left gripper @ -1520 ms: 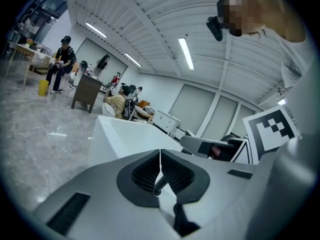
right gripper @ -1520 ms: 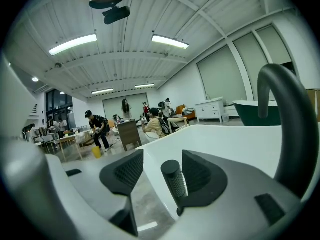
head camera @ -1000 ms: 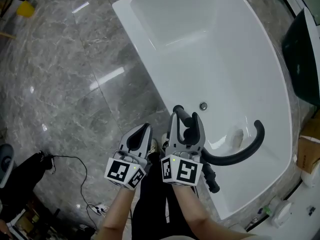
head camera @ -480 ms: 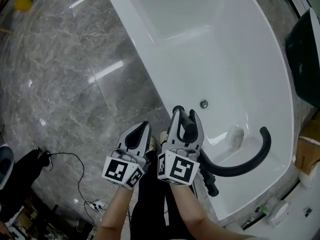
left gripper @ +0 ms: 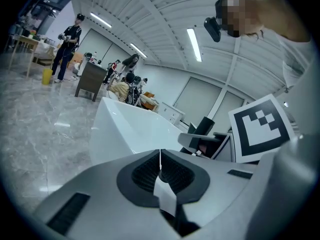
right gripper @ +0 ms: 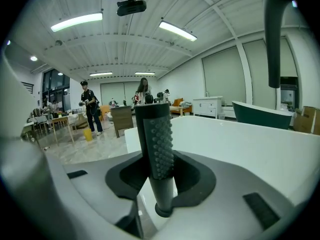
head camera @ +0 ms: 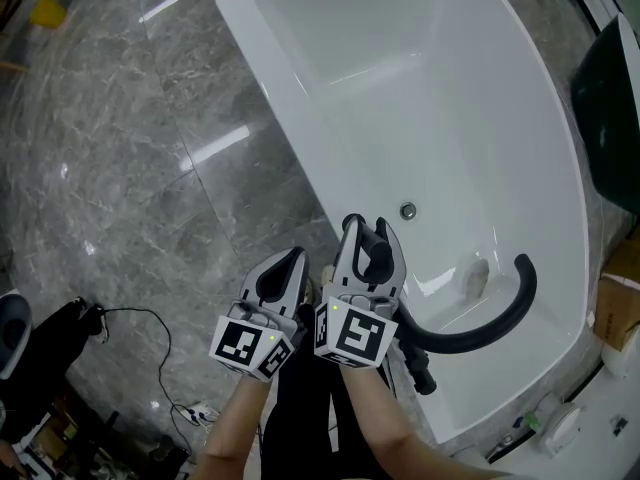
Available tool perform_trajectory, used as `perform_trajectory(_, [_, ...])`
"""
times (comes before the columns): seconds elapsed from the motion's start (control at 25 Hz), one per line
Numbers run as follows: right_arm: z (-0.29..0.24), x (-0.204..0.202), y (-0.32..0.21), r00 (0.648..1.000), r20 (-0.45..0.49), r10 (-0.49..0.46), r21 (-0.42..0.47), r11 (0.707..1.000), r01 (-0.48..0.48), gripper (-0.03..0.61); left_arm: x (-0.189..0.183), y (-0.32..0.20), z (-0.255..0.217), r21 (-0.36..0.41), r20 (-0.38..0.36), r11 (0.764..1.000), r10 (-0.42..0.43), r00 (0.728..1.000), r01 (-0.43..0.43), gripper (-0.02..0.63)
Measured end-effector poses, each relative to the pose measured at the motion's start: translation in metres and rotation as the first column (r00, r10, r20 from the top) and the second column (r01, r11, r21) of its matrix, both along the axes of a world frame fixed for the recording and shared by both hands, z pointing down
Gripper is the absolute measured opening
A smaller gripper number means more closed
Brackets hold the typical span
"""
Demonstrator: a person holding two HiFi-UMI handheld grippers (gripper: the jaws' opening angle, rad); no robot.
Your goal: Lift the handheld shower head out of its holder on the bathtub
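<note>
Grasp step, lower centre: right gripper (head camera: 370, 231) jaws closing around upright black shower head (right gripper: 155, 139), apparently not yet clamped. Left gripper (head camera: 288, 259) shut, empty. Next: firm clamp, straight lift.

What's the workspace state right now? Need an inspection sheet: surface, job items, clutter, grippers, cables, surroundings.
Surface: white bathtub, inside bare apart from the drain; grey marble floor beside it.
Job's things: black handheld shower head upright at the tub rim; curved black spout next to it.
Clutter: yellow object and dark bundle on the floor.
Grippers: right gripper fingers closing with the shower head between them, not yet pressing; left gripper shut, empty.
Cables: black cable looping across the floor.
Surroundings: dark green bathtub; people standing far off.
</note>
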State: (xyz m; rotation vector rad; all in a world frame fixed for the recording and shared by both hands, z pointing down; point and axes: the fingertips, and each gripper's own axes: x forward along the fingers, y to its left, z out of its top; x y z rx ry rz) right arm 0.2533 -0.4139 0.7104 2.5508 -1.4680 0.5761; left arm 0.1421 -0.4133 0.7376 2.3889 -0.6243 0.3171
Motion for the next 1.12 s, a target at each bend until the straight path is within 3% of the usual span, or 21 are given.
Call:
perform_trajectory(0.64, [-0.038,-0.002,-0.001,0.999,-0.017,-0.044,0.036,0.998,0.045,0.132,0.0,0.001,-0.048,0.039,-0.035,0.999,0.01,0.999,-0.009,0.014])
perform_trajectory(1.12, [-0.086,-0.021,-0.005,0.985,-0.044,-0.168,0.027,0.985,0.17,0.132,-0.015,0.01,-0.096,0.082,-0.051,0.996,0.026,0.998,-0.022,0.014])
